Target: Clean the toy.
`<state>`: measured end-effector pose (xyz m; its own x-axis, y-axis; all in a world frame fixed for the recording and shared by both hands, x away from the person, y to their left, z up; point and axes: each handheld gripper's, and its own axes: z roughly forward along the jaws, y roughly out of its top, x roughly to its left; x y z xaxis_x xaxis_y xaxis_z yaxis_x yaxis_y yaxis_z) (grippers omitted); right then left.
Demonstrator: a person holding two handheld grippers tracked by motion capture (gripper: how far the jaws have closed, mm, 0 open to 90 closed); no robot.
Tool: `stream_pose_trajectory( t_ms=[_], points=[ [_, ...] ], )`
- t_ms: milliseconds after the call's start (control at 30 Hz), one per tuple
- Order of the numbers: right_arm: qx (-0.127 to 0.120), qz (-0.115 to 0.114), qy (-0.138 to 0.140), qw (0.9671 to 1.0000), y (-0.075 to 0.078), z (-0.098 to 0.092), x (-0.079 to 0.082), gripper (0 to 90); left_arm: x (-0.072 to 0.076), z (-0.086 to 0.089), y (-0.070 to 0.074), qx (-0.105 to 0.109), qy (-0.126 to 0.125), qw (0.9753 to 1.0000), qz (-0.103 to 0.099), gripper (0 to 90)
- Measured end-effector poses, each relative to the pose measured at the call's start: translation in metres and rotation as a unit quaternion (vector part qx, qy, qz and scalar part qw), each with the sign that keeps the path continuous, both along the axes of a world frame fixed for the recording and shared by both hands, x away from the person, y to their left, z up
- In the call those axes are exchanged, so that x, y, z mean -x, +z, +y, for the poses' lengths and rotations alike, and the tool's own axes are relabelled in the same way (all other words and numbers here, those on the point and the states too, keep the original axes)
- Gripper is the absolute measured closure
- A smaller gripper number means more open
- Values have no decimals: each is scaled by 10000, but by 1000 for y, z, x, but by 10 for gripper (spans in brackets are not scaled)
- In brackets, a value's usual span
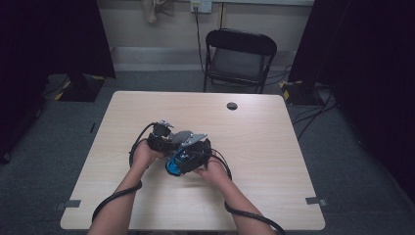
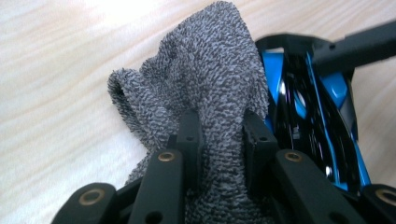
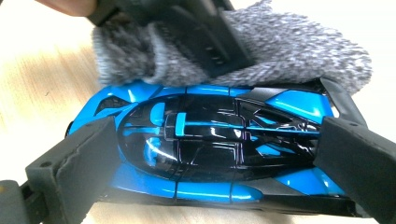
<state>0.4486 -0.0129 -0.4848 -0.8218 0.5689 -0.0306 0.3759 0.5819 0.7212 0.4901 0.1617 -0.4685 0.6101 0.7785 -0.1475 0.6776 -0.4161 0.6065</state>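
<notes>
Left gripper (image 2: 219, 140) fingers pinching grey terry cloth (image 2: 205, 79), wiping glossy blue-black toy car (image 3: 210, 140) that right gripper (image 3: 210, 163) fingers are clamping mid-desk (image 1: 274, 147); next, rubbing along body.

We see a blue and black toy car (image 3: 210, 149) lying lengthwise across the middle of the frame on the pale wooden surface (image 3: 32, 88). Our right tool (image 3: 212, 161) grips it, one jaw at the lower left and one at the right. A grey terry cloth (image 3: 299, 51) presses along its upper side, pinched by the other tool (image 3: 187, 28) at the top.
</notes>
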Motion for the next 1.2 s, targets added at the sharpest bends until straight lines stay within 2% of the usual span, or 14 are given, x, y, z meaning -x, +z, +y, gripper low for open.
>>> stream_pose_trajectory(
  t_ms=[133,200,267,500,700,800,967,1200],
  points=[
    [-8,-3,0,10000,0,0,0,0,-5,-7,-1,7,67,10000,-62,728],
    [-7,-6,-1,10000,0,0,0,0,-8,-8,-2,116,148,9998,-66,727],
    [9,4,3,10000,0,0,-1,0,-10,-10,-2,154,165,9996,-138,728],
    [9,4,-8,10000,0,-1,-2,0,-18,-14,-2,326,220,9990,-208,727],
    [-2,-4,-8,10000,0,-1,-1,0,-20,-17,5,409,337,9974,-484,719],
    [-6,-12,-3,10000,0,-1,-1,0,-19,-15,12,456,302,9967,-599,715],
    [-7,-13,2,10000,0,-1,-1,0,-12,-4,25,415,222,9970,-613,713],
    [-5,-2,3,10000,0,-1,-1,0,7,22,30,322,190,9974,-613,713]
  ],
)
